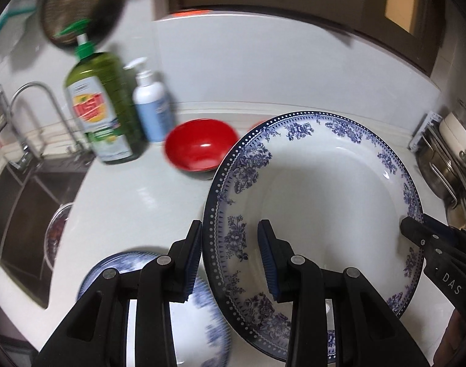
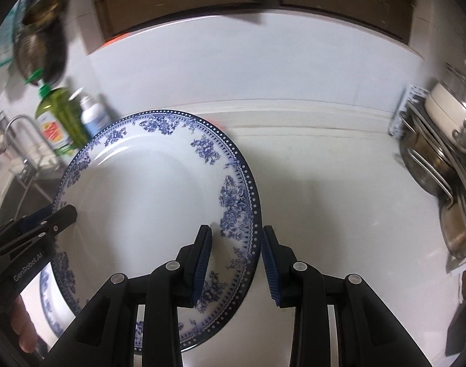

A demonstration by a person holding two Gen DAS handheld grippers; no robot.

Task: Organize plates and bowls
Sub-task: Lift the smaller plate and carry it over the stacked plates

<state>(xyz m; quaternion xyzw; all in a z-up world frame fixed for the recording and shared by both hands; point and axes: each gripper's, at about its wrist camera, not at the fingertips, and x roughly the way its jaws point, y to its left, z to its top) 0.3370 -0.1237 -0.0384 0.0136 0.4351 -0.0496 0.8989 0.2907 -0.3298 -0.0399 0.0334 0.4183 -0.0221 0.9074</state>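
Plate (image 1: pixel 324 189) white, blue floral rim; bowl (image 1: pixel 200 145) red; bottle (image 1: pixel 106 113) green.

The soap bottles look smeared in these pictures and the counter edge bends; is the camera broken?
No: in the left wrist view the green bottle, white bottle and red bowl are motion-blurred, while the plate stays sharp; in the right wrist view the fisheye lens bows the counter and darkens the corners.
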